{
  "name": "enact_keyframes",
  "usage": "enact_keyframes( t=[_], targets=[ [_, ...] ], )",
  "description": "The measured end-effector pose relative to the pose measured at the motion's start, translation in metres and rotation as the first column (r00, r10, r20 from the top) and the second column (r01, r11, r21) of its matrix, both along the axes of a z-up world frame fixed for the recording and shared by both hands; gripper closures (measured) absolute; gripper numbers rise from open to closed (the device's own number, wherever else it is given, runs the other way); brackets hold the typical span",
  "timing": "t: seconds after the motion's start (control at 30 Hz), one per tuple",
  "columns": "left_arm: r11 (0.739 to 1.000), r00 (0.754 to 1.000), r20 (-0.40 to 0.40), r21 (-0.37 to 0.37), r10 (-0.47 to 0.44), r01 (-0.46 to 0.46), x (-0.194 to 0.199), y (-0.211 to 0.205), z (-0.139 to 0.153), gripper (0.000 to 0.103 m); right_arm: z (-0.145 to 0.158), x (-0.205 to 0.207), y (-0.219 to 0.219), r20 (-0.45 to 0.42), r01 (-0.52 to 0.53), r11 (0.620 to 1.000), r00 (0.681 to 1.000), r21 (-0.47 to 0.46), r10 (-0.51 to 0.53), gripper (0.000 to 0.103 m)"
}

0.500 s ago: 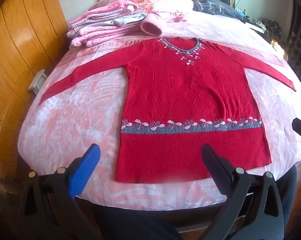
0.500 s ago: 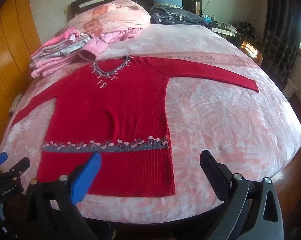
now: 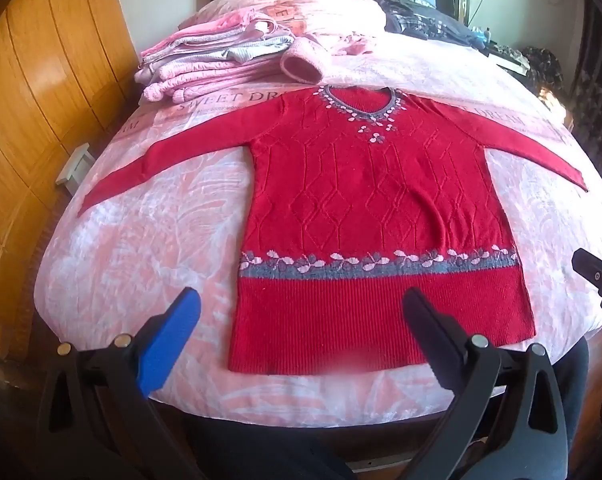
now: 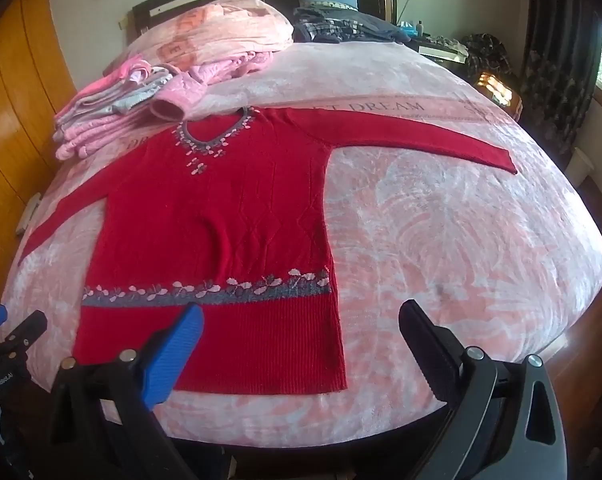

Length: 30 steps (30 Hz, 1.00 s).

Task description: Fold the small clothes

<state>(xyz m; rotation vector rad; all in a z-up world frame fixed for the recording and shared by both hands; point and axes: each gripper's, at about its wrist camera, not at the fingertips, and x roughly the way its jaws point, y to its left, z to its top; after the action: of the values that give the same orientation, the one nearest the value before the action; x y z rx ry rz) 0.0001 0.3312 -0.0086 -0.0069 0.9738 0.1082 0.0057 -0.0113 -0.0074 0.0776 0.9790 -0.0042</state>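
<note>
You are holding both tools, left [image 3: 301, 320] and right [image 4: 301, 332], spread wide (gripping nothing) over the flat sweater [image 3: 373, 216] on the bed [image 4: 461, 248].

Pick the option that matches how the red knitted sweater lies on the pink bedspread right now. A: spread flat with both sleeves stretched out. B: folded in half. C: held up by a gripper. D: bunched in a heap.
A: the red knitted sweater lies flat on the pink bedspread, both sleeves stretched outward, and both grippers are open and empty.

Foot-of-bed [image 3: 101, 240] views (shared sweater [image 3: 373, 200])
</note>
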Motion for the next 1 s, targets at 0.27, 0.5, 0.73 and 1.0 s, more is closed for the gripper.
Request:
enact_keyframes(
  t=[0.27, 0.5, 0.73, 1.0],
  targets=[
    [1.000, 1.000, 0.001, 0.006, 0.001, -0.001, 0.0002, -0.0016, 0.0013, 0.003, -0.0007, 0.0013, -0.0021, -0.002, -0.002, 1.000, 1.000, 0.005, 0.002, 0.004],
    [1.000, 1.000, 0.000, 0.009, 0.002, -0.002, 0.0001, -0.0030, 0.0015, 0.003, -0.0005, 0.0015, -0.0009, -0.003, -0.002, 1.000, 1.000, 0.003, 0.002, 0.004],
    [1.000, 1.000, 0.001, 0.010, 0.001, -0.001, -0.0004, -0.0037, 0.0015, 0.003, -0.0003, 0.0016, -0.0009, -0.002, -0.003, 1.000, 1.000, 0.002, 0.003, 0.004],
    [1.000, 1.000, 0.002, 0.012, -0.002, 0.002, -0.0009, -0.0055, 0.0029, 0.003, -0.0008, 0.0027, -0.0036, -0.007, -0.001, 1.000, 1.000, 0.008, 0.001, 0.004]
  ],
)
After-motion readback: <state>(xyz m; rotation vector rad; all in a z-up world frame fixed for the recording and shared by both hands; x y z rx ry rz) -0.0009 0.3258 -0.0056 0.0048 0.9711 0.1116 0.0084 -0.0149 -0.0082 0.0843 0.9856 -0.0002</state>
